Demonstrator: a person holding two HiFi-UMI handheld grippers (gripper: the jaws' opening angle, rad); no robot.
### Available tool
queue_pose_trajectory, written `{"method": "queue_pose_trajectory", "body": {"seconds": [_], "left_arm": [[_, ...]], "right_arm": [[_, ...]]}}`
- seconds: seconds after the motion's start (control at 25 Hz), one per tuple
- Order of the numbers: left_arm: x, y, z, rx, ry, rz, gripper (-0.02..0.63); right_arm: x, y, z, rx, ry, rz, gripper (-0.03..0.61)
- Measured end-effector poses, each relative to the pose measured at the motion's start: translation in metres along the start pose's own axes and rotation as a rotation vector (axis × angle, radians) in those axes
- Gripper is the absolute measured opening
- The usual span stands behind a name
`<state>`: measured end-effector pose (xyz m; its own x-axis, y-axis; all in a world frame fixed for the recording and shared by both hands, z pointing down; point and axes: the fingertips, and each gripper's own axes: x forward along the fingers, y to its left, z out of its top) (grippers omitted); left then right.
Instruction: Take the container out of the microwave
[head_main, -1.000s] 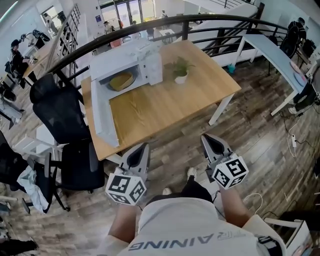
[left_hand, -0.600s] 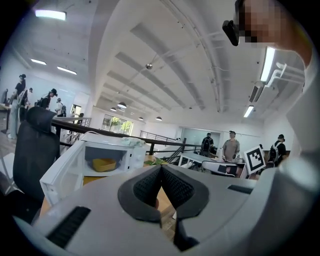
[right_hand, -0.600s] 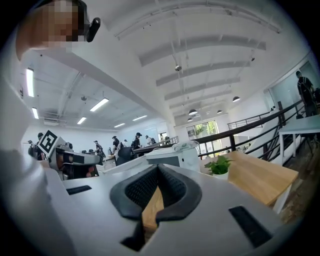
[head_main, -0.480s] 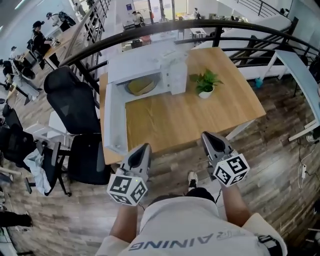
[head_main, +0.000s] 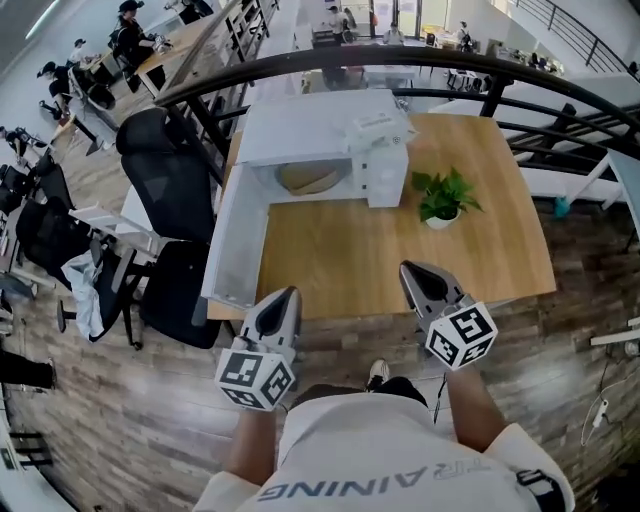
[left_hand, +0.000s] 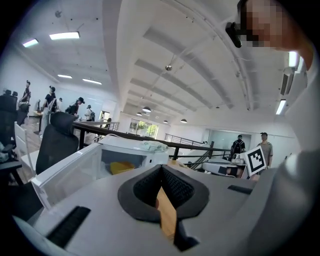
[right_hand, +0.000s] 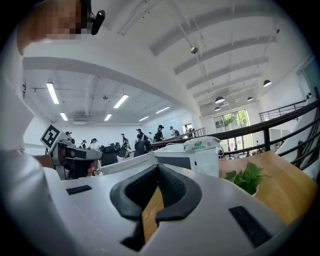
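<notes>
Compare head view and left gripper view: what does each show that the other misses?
Head view only: the potted plant standing on the table, right of the microwave. Left gripper view only: the ceiling lights overhead. Both: the microwave with its door swung open, and the yellow container sitting inside it.
</notes>
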<state>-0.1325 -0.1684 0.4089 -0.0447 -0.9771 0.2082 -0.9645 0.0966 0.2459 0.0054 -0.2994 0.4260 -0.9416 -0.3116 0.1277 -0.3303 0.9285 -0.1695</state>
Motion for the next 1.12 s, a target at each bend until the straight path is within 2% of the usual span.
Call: {"method": "queue_pose_trajectory", "body": {"seconds": [0.24,0.4,0.56,0.76,0.96,1.12], "left_arm": [[0.022,-0.006,-0.006,-0.013,-0.001,0.076,0.031],[0.029,0.015,-0.008,-0.037,-0.005,0.131,0.031],[0.035,0.037,-0.008,-0.056,-0.013,0.15,0.031],[0.04,0.068,-0.005,-0.047,-0.016,0.163,0.031],[0.047,0.09,-0.014,-0.074,0.0,0.151,0.031],[0.054,0.106,-0.014,-0.062,0.008,0.154,0.031]], "right_arm": [[0.028,-0.022,-0.013,-0.034,0.055,0.098,0.021],[0.057,-0.018,-0.023,-0.056,0.105,0.161,0.021],[0.084,-0.015,-0.025,-0.098,0.142,0.18,0.021],[0.126,-0.006,-0.032,-0.193,0.216,0.184,0.023],[0.186,-0.001,-0.043,-0.304,0.281,0.194,0.044],[0.235,-0.004,-0.059,-0.447,0.348,0.195,0.117]]}}
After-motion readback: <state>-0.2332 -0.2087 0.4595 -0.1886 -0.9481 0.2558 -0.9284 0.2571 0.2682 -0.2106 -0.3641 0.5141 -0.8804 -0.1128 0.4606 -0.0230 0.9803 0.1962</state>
